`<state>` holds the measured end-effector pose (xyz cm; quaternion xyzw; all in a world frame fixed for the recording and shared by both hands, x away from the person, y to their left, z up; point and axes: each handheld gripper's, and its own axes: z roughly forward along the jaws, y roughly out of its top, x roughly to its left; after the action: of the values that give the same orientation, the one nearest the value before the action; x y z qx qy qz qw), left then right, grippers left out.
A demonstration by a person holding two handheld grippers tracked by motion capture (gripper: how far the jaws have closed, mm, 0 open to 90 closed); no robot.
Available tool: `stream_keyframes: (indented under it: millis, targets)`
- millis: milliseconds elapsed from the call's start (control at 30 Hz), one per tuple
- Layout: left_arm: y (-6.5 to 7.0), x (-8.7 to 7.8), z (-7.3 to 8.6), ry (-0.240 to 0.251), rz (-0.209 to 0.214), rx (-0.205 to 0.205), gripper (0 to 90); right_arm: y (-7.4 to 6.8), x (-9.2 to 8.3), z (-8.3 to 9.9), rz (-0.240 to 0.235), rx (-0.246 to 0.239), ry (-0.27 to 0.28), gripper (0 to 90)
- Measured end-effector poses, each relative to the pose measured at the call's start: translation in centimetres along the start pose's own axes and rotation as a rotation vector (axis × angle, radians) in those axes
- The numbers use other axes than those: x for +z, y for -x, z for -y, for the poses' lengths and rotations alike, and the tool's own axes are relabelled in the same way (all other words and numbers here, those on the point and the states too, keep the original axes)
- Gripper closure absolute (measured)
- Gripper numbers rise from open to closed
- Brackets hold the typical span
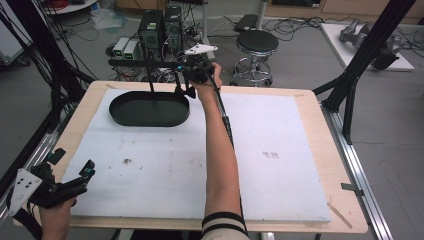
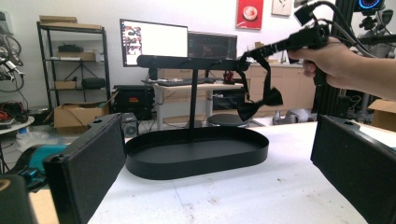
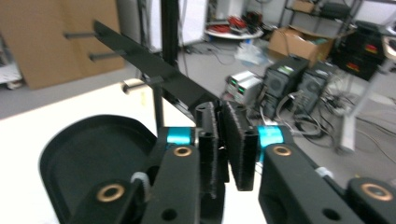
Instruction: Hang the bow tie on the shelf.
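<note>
The left gripper (image 1: pixel 75 182) sits at the near left corner of the worktop (image 1: pixel 320 130), held in the person's left hand (image 1: pixel 55 220). Its fingers (image 2: pixel 88 163) stand wide apart with nothing between them, and they face the stand across the white foam sheet (image 1: pixel 200 155) that covers most of the worktop.

The person's right forearm (image 1: pixel 220 150), with a striped cuff (image 1: pixel 225 225) at its near end, reaches forward over the middle of the sheet to the far edge.

At the far left of the sheet rests a black oval tray (image 1: pixel 150 110). A thin upright post (image 2: pixel 192 102) rises from the tray and carries a horizontal black bar (image 2: pixel 187 61) across its top, above the tray.

The right gripper (image 1: pixel 192 75) is held at the right end of this bar, at bar height, above the far edge of the worktop. Its fingers (image 3: pixel 210 154) are nearly closed, pinching a thin black strap. In the left gripper view, this strap (image 2: pixel 266 70) hangs down from the fingers, and a black bow tie (image 2: pixel 259 105) hangs at its lower end. The bow tie is clear of the worktop, to the right of the post and above the tray's right end. Whether the strap touches the bar cannot be determined.

Beyond the worktop, a round black stool (image 1: pixel 256 42) and two computer towers (image 1: pixel 160 27) stand on the floor.
</note>
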<state>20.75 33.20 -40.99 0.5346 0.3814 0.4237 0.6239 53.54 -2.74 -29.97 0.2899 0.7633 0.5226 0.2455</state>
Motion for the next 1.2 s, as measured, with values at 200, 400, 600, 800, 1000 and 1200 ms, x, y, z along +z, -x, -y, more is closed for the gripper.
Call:
stream_keyframes:
  millis: [200, 400, 600, 800, 1000, 1200]
  targets:
    - [0.4, -0.1, -0.3, 0.005, 0.006, 0.005, 3.8, 0.8, -1.1, 2.1, 0.146, 0.027, -0.074, 58.5]
    - [0.6, 0.0, -0.4, 0.004, 0.014, 0.011, 3.8, 0.8, -4.6, 2.5, 0.176, 0.042, 0.009, 36.5]
    - [0.8, 0.1, -0.7, 0.000, 0.021, 0.009, 3.8, 0.2, -11.8, 2.7, 0.153, 0.149, 0.172, 13.9]
    - [0.7, -0.1, -1.0, -0.002, 0.019, 0.002, 3.8, -0.7, -19.4, 3.2, 0.197, 0.147, 0.204, 10.1]
    - [0.9, -0.1, -1.3, -0.002, 0.026, 0.004, 3.8, -2.8, -26.8, 4.7, 0.251, 0.091, 0.266, 10.1]
    - [0.9, 0.2, -1.6, -0.029, 0.027, -0.013, 3.8, -5.3, -32.8, 8.2, 0.351, -0.013, 0.306, 10.1]
